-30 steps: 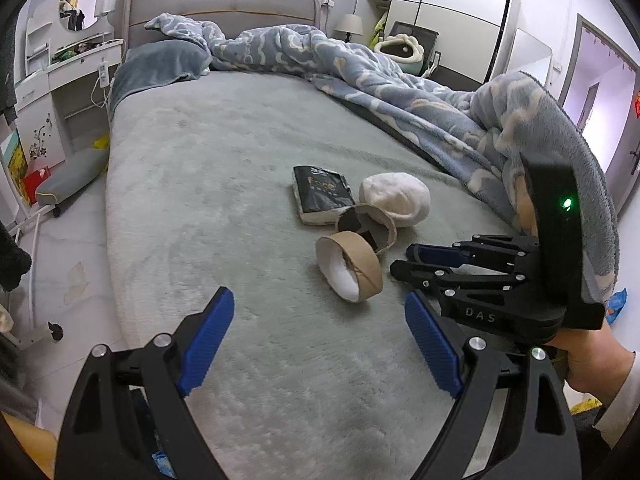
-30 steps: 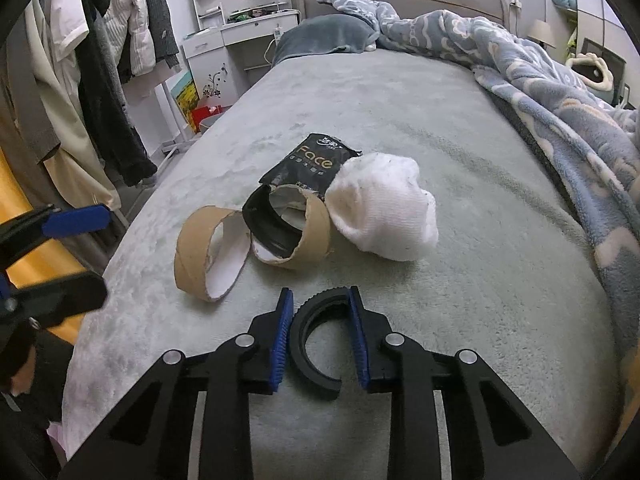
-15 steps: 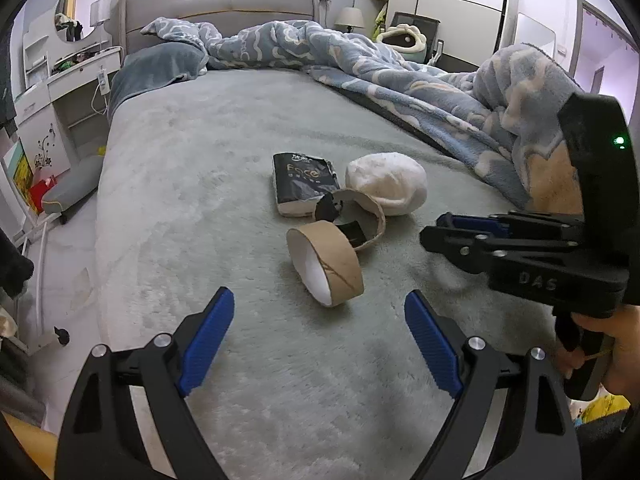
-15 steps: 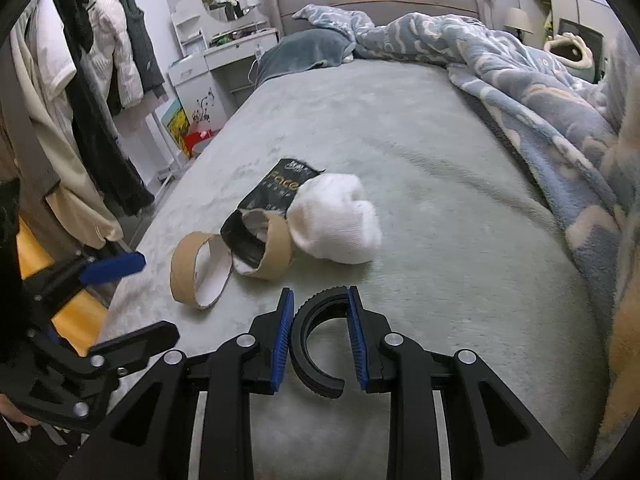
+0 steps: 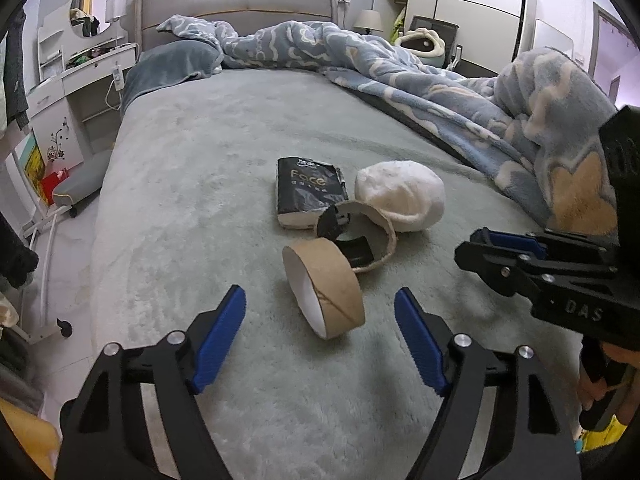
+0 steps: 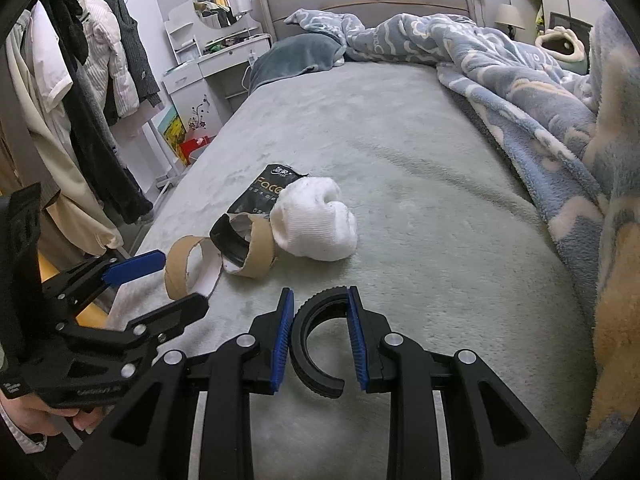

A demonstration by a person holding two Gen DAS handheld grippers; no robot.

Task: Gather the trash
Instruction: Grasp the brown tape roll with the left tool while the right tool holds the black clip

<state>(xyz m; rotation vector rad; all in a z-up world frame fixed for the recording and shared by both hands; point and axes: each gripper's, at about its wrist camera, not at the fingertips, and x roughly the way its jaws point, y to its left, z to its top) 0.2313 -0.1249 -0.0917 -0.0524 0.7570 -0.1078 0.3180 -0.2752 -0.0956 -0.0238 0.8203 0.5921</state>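
left claw (image 5: 320, 320): fingers spread wide, holding nothing, low over the bed; the cardboard ring sits just ahead of the gap between the blue pads
right claw (image 6: 320, 336): clamped on a black C-shaped ring piece (image 6: 316, 344), blue pads pressing its two sides, open end of the C facing right and downward in the right wrist view
cardboard ring (image 5: 324, 286): brown tape core with white inner face, standing on its edge on the bed, nearest of the trash to the left claw
torn ring (image 5: 370, 240): a second cardboard core, ripped open, with a black liner inside; it lies just behind the cardboard ring and touches the white wad
white wad (image 5: 400, 194): soft white bundle, resting on the bed to the right of the black packet, beside it
black packet (image 5: 310, 192): flat pouch printed "Face", lying flat, furthest of the group
bed (image 5: 192, 184): grey-green plush cover carrying all the trash
blanket (image 5: 460, 92): blue patterned, heaped along the right side of the bed
side by side: in the left wrist view the right claw (image 5: 500, 250) is off to the right of the trash
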